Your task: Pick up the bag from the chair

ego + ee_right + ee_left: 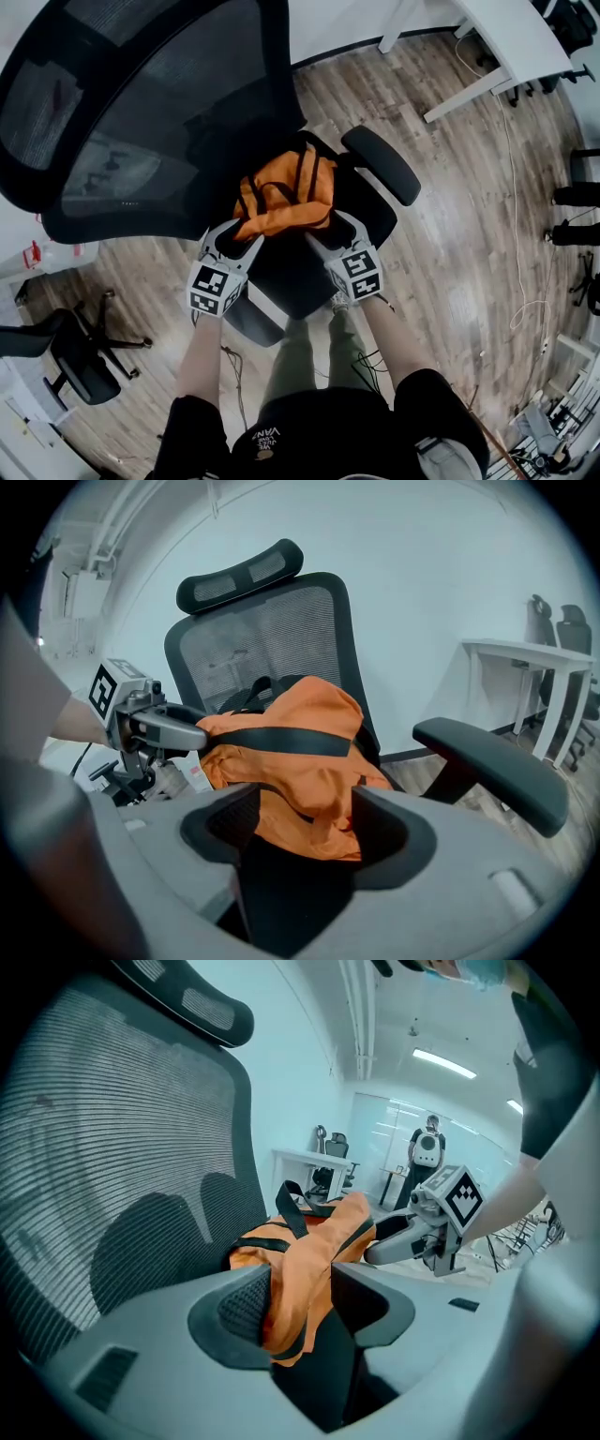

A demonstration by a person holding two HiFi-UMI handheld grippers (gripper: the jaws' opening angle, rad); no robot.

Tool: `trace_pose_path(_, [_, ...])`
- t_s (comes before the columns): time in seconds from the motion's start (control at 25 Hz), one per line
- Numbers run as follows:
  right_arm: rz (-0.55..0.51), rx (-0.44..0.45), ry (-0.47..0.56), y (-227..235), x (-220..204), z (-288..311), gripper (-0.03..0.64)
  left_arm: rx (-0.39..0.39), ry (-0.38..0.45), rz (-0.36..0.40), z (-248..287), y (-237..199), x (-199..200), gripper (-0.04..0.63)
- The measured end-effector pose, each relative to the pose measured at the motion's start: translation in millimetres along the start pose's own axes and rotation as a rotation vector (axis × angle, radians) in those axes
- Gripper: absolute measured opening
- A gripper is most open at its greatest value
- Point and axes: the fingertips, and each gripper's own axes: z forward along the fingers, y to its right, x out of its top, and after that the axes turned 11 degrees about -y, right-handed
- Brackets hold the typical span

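Note:
An orange bag [286,199] with black straps sits bunched over the black seat [291,274] of a mesh-backed office chair [141,103]. My left gripper [246,236] pinches the bag's near left edge and my right gripper [323,232] its near right edge. In the left gripper view, orange fabric [305,1269] fills the gap of the left gripper [302,1302], with the right gripper [412,1237] beyond. In the right gripper view, the bag [291,747] is bunched in the right gripper [302,829]; the left gripper [178,731] holds its far side. Whether the bag still touches the seat is hidden.
The chair's armrest [380,164] juts out right of the bag. A white desk [497,52] stands at the far right, a second chair [75,352] at lower left. A cable [520,234] trails over the wooden floor. The person's legs [314,361] stand just before the seat.

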Motion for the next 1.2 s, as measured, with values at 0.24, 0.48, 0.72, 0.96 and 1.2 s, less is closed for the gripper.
trace_pose_path(0.24, [-0.045, -0.003, 0.016, -6.0, 4.2, 2.0, 0.293, -0.001, -0.023, 0.041, 2.8, 3.5, -3.8, 0.201])
trace_pose_path(0.48, [-0.056, -0.021, 0.012, -2.0, 7.9, 0.7, 0.146, -0.009, -0.039, 0.055, 1.9, 4.7, -8.9, 0.147])
trace_pose_path(0.72, [-0.096, -0.014, -0.005, -4.8, 12.3, 1.2, 0.074, -0.015, -0.030, 0.065, 1.1, 3.3, -1.3, 0.073])
trace_pose_path(0.96, [-0.118, -0.011, -0.001, -11.7, 18.5, -5.9, 0.034, -0.013, -0.021, 0.060, -4.5, 6.2, 5.9, 0.041])
trace_pose_path(1.2, [-0.129, -0.015, 0.006, -14.9, 26.3, -10.2, 0.018, -0.004, -0.006, 0.052, -10.7, 4.2, 14.6, 0.033])
